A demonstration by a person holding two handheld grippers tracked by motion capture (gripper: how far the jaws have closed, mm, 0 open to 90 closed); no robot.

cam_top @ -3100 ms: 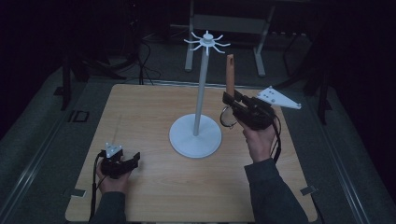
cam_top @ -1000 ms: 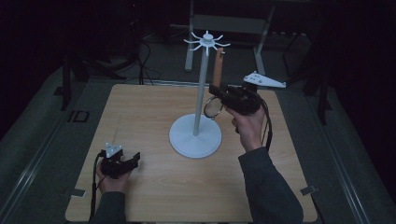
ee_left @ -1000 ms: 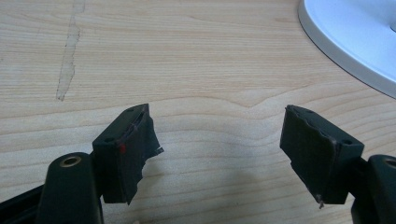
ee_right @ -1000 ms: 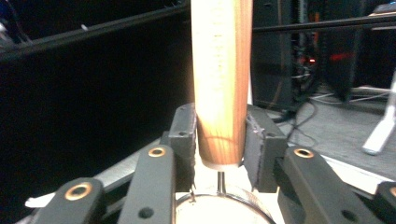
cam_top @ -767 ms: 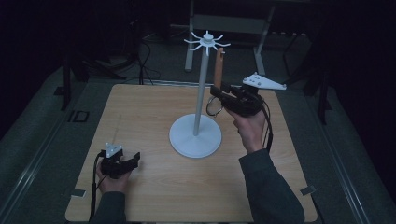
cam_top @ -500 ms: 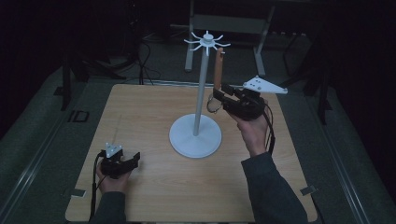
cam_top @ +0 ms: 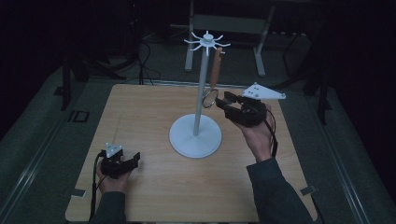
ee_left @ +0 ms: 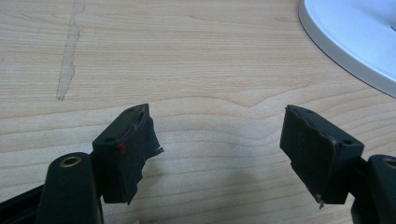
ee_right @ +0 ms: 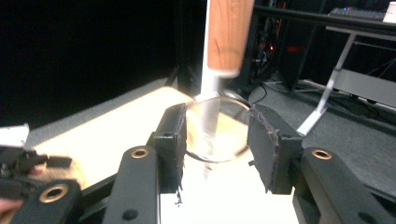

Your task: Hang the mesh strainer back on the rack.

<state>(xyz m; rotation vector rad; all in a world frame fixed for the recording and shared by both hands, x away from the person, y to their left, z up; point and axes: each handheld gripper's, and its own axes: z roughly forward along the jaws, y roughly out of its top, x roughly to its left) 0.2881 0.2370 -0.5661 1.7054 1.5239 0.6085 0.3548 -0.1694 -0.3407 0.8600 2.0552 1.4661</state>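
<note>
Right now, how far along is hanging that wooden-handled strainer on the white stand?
Done: the strainer's handle hangs upright at a hook on the stand. In hand: the right gripper has its jaws around the mesh bowl. Left: letting go and backing away. The left gripper rests open on the table.

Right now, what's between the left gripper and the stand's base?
Just bare tabletop between the left gripper and the white base, in the left gripper view.
</note>
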